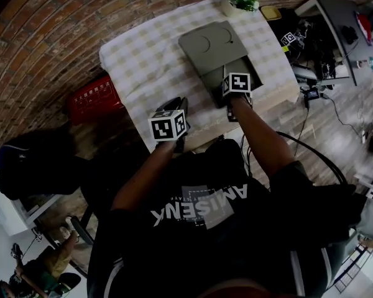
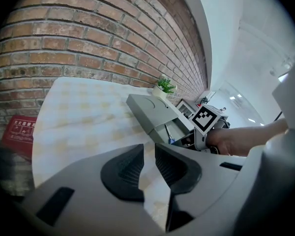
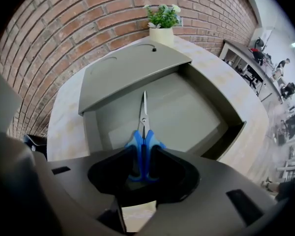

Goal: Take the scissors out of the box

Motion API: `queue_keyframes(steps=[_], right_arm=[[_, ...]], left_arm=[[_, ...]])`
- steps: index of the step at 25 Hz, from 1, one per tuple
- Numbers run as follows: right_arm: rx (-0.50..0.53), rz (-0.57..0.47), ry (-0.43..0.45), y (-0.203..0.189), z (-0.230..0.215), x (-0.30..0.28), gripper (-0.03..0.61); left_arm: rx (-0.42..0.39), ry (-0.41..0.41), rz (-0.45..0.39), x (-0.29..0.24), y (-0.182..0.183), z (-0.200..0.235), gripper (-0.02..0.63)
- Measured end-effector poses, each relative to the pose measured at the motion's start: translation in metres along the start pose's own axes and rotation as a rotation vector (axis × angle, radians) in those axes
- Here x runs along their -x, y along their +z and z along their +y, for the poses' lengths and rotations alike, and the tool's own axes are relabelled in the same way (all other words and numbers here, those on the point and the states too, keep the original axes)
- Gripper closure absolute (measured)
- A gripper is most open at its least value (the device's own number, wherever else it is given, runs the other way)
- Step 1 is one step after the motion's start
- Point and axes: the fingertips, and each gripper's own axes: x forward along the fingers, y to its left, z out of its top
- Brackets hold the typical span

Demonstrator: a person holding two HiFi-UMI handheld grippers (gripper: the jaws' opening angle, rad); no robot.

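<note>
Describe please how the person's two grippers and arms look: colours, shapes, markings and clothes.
The left gripper and the right gripper each have a broad grey body and two black rounded pads. Each carries a white cube with black square markers: left cube, right cube. The person wears a black short-sleeved shirt with white lettering.

The scissors [image 3: 144,124] have shiny metal blades and smooth blue plastic handles. The box [image 3: 132,73] looks like smooth, matt grey-green plastic. The tablecloth [image 1: 146,58] is soft checked cloth. The brick wall [image 3: 78,18] is rough and matt. The left gripper [image 2: 148,154] is smooth grey plastic with ribbed, matt black pads [image 2: 124,171].
</note>
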Motion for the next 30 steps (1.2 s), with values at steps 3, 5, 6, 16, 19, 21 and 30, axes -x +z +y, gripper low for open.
queue_keyframes(steps=[3, 5, 6, 16, 19, 21, 30], right_arm=[[0.022, 0.023, -0.006, -0.001, 0.001, -0.001, 0.399], [0.045, 0.029, -0.015, 0.0, 0.0, -0.001, 0.411], [0.05, 0.034, -0.014, 0.0, -0.001, -0.001, 0.413], [0.134, 0.037, -0.016, 0.0, -0.002, 0.0, 0.448], [0.164, 0.034, -0.013, -0.001, -0.003, 0.001, 0.454], [0.188, 0.027, -0.01, -0.001, -0.002, 0.001, 0.457], [0.248, 0.022, 0.011, -0.002, -0.002, 0.001, 0.462]], left_arm=[[0.001, 0.0, -0.003, 0.002, 0.0, 0.001, 0.549], [-0.003, 0.0, -0.005, 0.004, 0.001, 0.001, 0.549], [-0.005, -0.001, -0.005, 0.004, 0.001, 0.0, 0.549], [-0.012, -0.006, -0.011, 0.003, 0.003, -0.006, 0.549], [-0.009, 0.008, -0.031, 0.004, 0.007, -0.006, 0.549], [-0.007, 0.023, -0.046, 0.005, 0.009, -0.005, 0.549], [0.021, 0.073, -0.081, 0.011, 0.013, -0.012, 0.549]])
